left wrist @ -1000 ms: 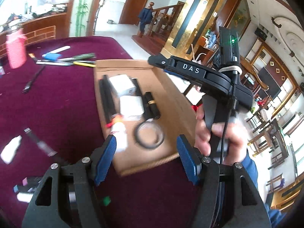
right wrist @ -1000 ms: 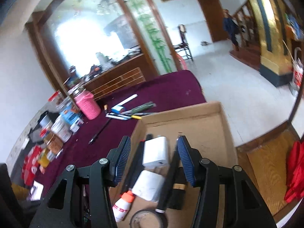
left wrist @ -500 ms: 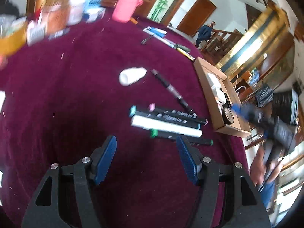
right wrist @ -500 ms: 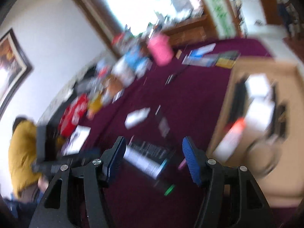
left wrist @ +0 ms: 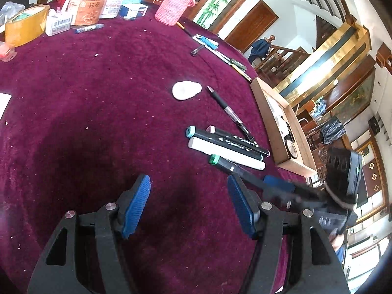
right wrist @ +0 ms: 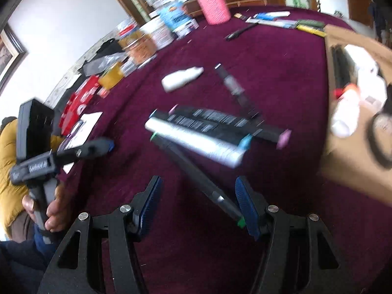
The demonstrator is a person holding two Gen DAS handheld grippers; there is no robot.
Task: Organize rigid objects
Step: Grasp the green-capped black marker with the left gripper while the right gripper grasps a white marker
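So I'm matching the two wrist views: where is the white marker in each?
Left wrist: white marker right of centre, among the dark markers, near the cardboard box.
Right wrist: white marker, blurred, at centre, left of the box.
Shared landmark: pink cup.

Left wrist view: looks from low over the maroon table [left wrist: 98, 98] across to the far jars and the room behind, sharp

Right wrist view: looks from the table's near edge toward the far wall, close to the cloth, blurred

Shared: cluster of markers [left wrist: 227, 147] [right wrist: 208, 132], white bottle [left wrist: 186, 90] [right wrist: 181, 78], cardboard box [left wrist: 294, 156] [right wrist: 348, 166], pink holder [left wrist: 175, 12] [right wrist: 213, 5]

Cross-sight: each view shows the other device, right gripper [left wrist: 278, 185], left gripper [right wrist: 107, 145]
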